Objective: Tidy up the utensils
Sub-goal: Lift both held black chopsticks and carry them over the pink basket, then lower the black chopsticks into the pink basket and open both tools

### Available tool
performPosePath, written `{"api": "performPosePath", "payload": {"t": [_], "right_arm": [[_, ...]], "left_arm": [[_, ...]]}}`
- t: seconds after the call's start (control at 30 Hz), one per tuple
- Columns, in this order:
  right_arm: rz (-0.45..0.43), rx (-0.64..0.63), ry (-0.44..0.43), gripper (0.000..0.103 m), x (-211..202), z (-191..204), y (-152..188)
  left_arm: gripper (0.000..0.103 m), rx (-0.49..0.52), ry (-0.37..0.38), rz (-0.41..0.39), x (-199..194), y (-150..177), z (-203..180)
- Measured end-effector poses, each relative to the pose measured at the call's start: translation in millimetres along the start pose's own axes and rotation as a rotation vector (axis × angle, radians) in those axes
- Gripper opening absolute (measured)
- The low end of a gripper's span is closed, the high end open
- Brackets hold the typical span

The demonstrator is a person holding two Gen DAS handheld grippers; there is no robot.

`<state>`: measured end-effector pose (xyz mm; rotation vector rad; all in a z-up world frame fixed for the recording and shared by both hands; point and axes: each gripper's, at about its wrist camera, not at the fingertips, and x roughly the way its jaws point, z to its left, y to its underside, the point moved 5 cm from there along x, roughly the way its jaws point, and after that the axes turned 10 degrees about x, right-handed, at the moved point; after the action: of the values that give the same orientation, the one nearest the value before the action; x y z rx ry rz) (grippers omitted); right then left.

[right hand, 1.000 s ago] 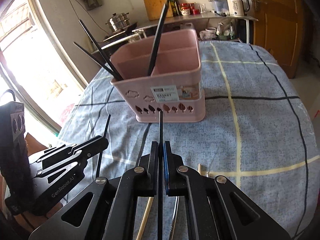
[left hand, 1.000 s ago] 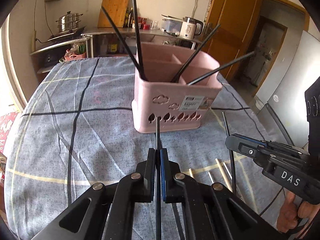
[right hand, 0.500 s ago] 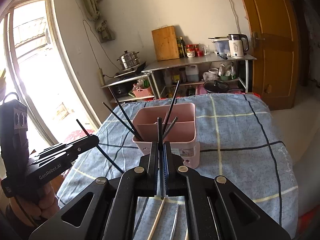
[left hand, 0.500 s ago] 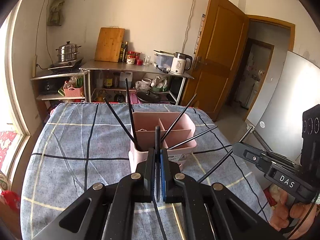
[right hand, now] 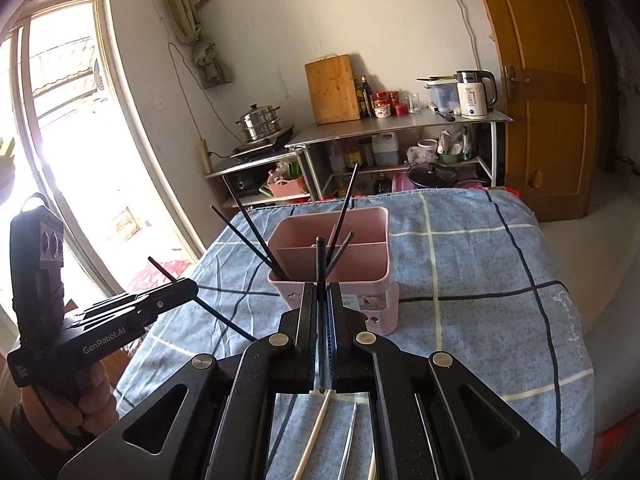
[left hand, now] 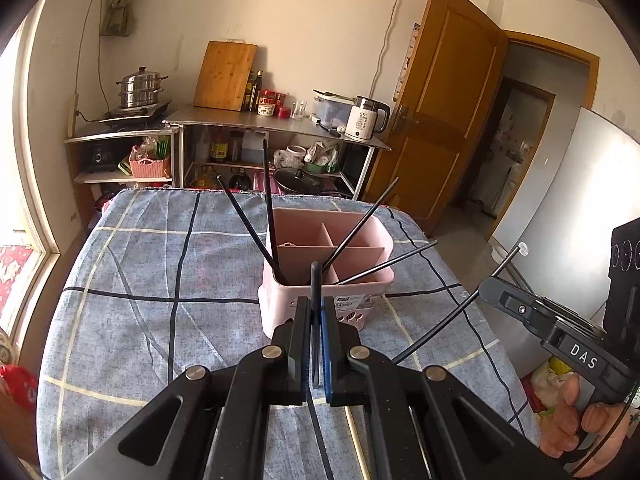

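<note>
I've just lifted both hands off the table: a second ago each gripper was low on the cloth in front of the basket, and now both hang above it with the basket sitting lower and farther off in each view. My left gripper is clamped on a black chopstick, and my right gripper is clamped on another black chopstick; both sticks came up with the jaws, so the picks held. Four black sticks already lean in the basket's near compartments. I judge the next step is to carry these two over the rim and drop them in. A pale stick and a metal one lie on the cloth below my right gripper, not yet sorted.
</note>
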<state>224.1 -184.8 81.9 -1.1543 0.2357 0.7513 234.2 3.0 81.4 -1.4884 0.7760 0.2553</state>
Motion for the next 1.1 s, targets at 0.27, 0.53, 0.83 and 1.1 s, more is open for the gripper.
{"api": "performPosePath", "payload": {"t": [0.27, 0.53, 0.83, 1.1], "right_arm": [[-0.029, -0.012, -0.032, 0.004, -8.7, 9.9, -18.3], [-0.123, -0.022, -0.074, 0.004, -26.4, 28.6, -59.5], [-0.192, 0.017, -0.077, 0.004, -19.5, 27.7, -98.1], [-0.164, 0.06, -0.058, 0.004, 12.4, 14.1, -98.0]], "left_arm": [[0.004, 0.015, 0.015, -0.015, -15.6, -22.3, 0.7], [0.004, 0.028, -0.004, -0.112, -46.1, -75.3, 9.0], [0.004, 0.018, -0.017, -0.157, -38.9, -118.5, 19.5], [0.004, -0.005, -0.001, -0.102, 5.7, -113.8, 25.9]]}}
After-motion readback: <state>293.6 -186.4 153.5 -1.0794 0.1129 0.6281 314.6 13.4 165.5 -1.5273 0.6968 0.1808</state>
